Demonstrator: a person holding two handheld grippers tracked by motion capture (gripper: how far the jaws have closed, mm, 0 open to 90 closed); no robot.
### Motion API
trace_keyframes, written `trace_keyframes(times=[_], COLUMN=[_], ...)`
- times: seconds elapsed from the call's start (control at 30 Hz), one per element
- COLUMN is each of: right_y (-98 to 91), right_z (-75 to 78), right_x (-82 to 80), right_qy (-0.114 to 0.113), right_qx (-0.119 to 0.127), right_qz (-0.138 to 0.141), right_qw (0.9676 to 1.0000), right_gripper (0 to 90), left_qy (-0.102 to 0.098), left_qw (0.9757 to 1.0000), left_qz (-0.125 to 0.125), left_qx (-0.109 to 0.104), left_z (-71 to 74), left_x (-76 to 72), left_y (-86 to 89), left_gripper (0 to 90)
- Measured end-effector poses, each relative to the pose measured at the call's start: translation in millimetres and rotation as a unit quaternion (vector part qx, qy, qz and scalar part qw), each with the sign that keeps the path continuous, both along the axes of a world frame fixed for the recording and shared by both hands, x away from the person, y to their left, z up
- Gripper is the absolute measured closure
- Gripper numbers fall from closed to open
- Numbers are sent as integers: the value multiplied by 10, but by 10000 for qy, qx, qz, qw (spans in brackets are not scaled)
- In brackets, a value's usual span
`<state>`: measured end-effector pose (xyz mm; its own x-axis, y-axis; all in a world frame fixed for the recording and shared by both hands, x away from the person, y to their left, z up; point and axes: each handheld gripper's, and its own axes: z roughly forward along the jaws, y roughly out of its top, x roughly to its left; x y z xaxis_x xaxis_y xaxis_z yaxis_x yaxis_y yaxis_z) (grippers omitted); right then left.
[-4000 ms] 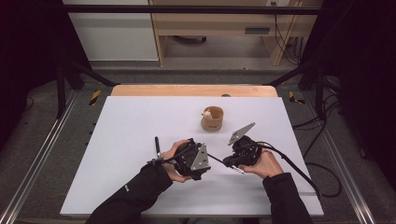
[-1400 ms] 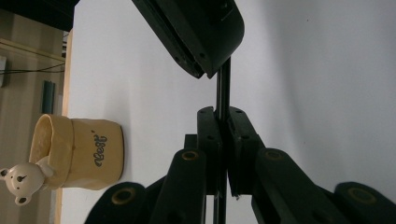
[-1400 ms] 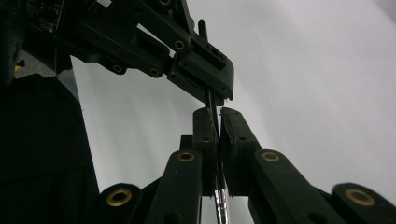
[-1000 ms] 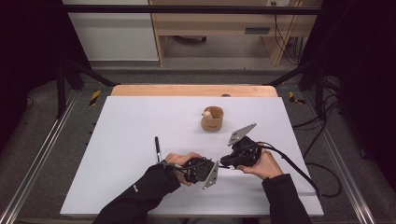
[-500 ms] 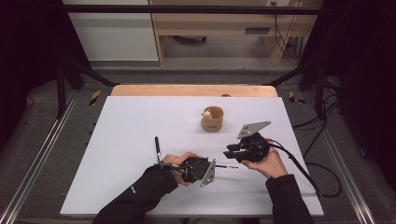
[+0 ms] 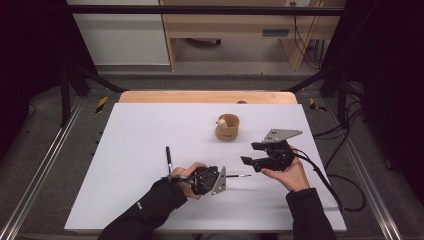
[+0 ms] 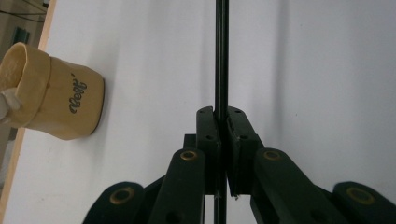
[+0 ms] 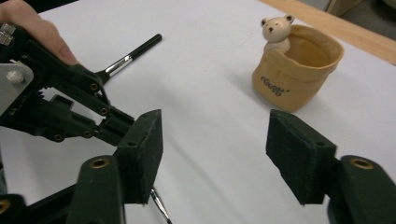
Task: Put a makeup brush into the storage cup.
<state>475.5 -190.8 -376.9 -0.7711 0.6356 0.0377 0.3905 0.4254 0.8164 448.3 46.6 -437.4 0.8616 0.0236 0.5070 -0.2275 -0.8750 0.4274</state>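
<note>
My left gripper [image 6: 226, 176] lies low over the white table [image 6: 150, 130], shut on a thin black brush handle [image 6: 241, 175] that pokes out to the right. In the left gripper view the pads [image 7: 208, 135] pinch this handle [image 7: 221, 56], which runs straight ahead. My right gripper [image 6: 248, 153] is held to the right of the handle's tip. Its jaws have just been opening and stand wide apart with nothing between them [image 8: 219, 158]. A tan cup [image 6: 227, 128] with a small bear figure [image 8: 275, 29] stands farther back.
A second black brush [image 6: 169, 159] with a silver ferrule [image 8: 119, 60] lies on the table by the left hand. A wooden strip [image 6: 207, 96] edges the far side of the table. Dark metal frame rails run along both sides.
My right gripper has opened, let go of the thin handle's end and drawn back to the right and slightly up. The left gripper keeps its hold and has stayed in place.
</note>
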Motion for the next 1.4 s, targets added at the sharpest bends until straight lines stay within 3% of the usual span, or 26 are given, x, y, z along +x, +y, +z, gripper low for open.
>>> trace_keyframes(times=[0.33, 0.5, 0.57, 0.67, 0.97, 1.03, 1.07, 1.1, 1.17, 1.23, 1.3, 1.4], right_y=[-72, -116, -125, -132, -128, -121, -121, -114, -107, -101, -97, -88], right_z=[-2, -10, -12, -10, -7, -9, -9, -12, -17, -25, -30, -41], right_x=[-29, -50, -53, -71, -108, -125, -125, -134, -137, -141, -140, -141], right_qy=[-96, -100, -141, -157, -164, -170, -170, -169, -187, -166, -160, -144], right_qx=[166, 328, 342, 477, 618, 663, 663, 695, 688, 695, 697, 716], right_qz=[-258, -352, -372, -428, -484, -467, -467, -473, -491, -493, -502, -535], right_qw=[9995, 9988, 9986, 9978, 9968, 9966, 9966, 9963, 9962, 9962, 9962, 9959], right_gripper=[244, 193, 186, 174, 155, 149, 149, 145, 143, 141, 141, 141], left_qy=[276, 403, 484, 513, 582, 656, 656, 703, 693, 801, 803, 860], left_qw=[9985, 9960, 9938, 9923, 9844, 9808, 9808, 9782, 9785, 9727, 9725, 9683], left_qz=[376, 615, 760, 865, 1231, 1348, 1348, 1423, 1434, 1567, 1576, 1672], left_qx=[-273, -512, -653, -724, -1110, -1247, -1247, -1342, -1309, -1515, -1514, -1647], left_z=[-4, 0, -1, -1, -19, -8, -8, -8, -2, -10, -8, -5], left_x=[12, 19, 18, 13, -13, -12, -12, -10, -5, -4, -2, 0], left_y=[82, 129, 152, 164, 197, 211, 211, 221, 233, 243, 249, 252], left_gripper=[847, 847, 847, 847, 847, 847, 847, 847, 847, 847, 847, 847])
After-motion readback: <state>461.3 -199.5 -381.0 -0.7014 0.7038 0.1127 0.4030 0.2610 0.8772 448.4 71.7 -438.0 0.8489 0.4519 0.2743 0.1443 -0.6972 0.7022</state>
